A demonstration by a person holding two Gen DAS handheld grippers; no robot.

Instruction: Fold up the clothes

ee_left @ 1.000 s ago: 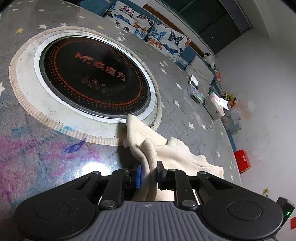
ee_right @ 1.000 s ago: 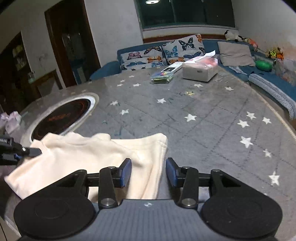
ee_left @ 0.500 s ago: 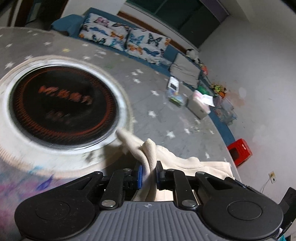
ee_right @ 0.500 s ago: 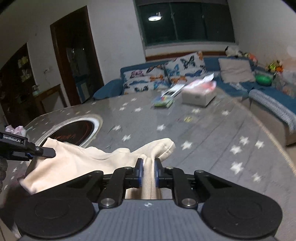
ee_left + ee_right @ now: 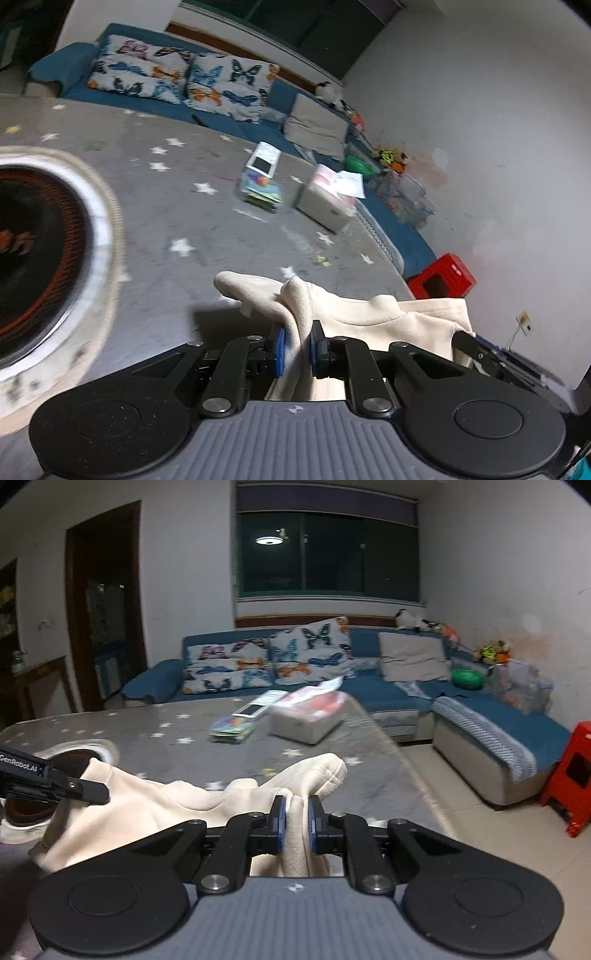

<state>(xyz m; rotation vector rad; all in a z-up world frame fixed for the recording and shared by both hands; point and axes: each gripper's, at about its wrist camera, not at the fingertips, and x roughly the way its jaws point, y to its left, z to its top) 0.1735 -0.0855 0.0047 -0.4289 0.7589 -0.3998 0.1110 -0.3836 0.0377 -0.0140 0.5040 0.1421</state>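
A cream fleece garment [image 5: 373, 317] hangs lifted above the grey star-patterned table [image 5: 207, 229]. My left gripper [image 5: 295, 347] is shut on one bunched edge of it, cloth squeezed between the blue pads. In the right wrist view the same garment [image 5: 155, 808] stretches leftward from my right gripper [image 5: 296, 825], which is shut on another fold. The left gripper's fingers [image 5: 85, 792] show at the left edge of that view, pinching the far end. The right gripper's body [image 5: 491, 350] shows at the right of the left wrist view.
A round black induction cooktop [image 5: 33, 258] with a white rim sits in the table at left. A stack of books [image 5: 260, 184] and a white tissue box [image 5: 327, 203] lie farther back. A blue sofa [image 5: 461, 705] and red stool [image 5: 570, 771] stand beyond the table.
The right gripper closed on the garment's edge and rose. Both grippers lifted the cloth off the table; the left one swung right, away from the cooktop.
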